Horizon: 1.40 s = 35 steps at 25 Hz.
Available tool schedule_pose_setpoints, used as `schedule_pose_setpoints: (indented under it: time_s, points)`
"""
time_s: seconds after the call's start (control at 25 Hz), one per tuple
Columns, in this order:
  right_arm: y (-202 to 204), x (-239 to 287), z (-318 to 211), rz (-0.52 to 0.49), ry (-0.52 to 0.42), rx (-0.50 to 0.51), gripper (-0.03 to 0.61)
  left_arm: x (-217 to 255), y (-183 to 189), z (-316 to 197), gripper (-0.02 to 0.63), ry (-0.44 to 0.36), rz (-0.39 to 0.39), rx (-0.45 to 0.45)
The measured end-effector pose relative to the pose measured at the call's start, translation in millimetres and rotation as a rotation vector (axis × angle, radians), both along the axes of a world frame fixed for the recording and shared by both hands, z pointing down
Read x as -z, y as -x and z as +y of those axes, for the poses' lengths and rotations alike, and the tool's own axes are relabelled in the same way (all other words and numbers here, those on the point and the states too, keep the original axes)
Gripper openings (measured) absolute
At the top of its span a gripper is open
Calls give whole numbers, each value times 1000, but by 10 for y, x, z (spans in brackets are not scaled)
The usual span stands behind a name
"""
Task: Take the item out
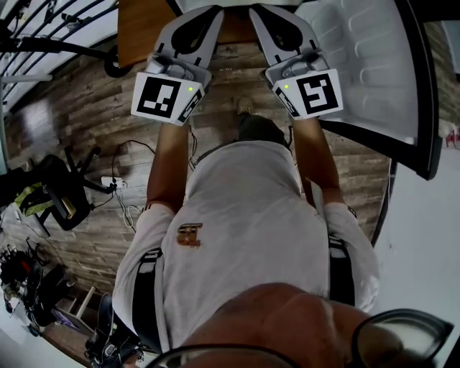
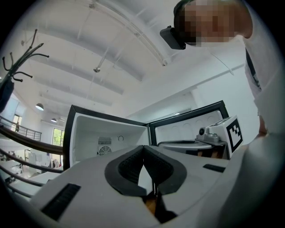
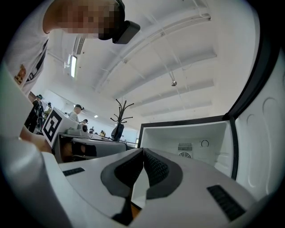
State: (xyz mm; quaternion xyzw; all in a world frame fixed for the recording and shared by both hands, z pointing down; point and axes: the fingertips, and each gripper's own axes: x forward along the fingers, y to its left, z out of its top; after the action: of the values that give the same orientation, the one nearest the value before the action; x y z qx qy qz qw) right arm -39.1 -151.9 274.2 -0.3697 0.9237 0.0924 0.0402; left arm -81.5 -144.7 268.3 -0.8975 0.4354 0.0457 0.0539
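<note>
Both grippers are held side by side at chest height, pointing at a small white fridge with a black frame. The left gripper (image 1: 205,18) (image 2: 143,148) is shut with nothing between its dark ribbed pads. My right gripper (image 1: 269,21) (image 3: 143,151) is likewise shut and empty. The fridge's open compartment (image 2: 107,133) (image 3: 187,138) shows a white back wall with a round fan grille; no item is visible inside. Its open door (image 1: 359,57) (image 3: 262,133) hangs at the right. The marker cube of the other gripper appears in each gripper view.
A brown wooden panel (image 1: 144,29) lies ahead of the left gripper. On the wood-plank floor to the left stand a black chair (image 1: 61,194) and a power strip with cables (image 1: 115,183). A coat rack (image 3: 121,111) and a dark railing (image 2: 26,156) stand beyond; people (image 3: 78,111) are in the distance.
</note>
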Motion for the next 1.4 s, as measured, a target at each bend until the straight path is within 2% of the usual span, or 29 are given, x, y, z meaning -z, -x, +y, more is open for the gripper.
schedule_pose_setpoints:
  time_s: [0.24,0.48,0.76,1.08,1.4]
  points:
    - [-26,-85,-635,20,0,-2,34,-94,-68,-641,18,12,-7,25]
    - [-83,-103,-1219,6,-64,-3,34,-218,-161,-1226,18,29,-15,64]
    - [-203,-181,-1626,61,-64,-30,34,-276,-258,-1638,18,73,-1,138]
    - [-326,-197,-1803,40,-2,-68,34,-318,-239,-1877,20,126,72,195]
    - [-293,-218,-1981,40,87,-103,34,-327,-138,-2070,20,212,162,193]
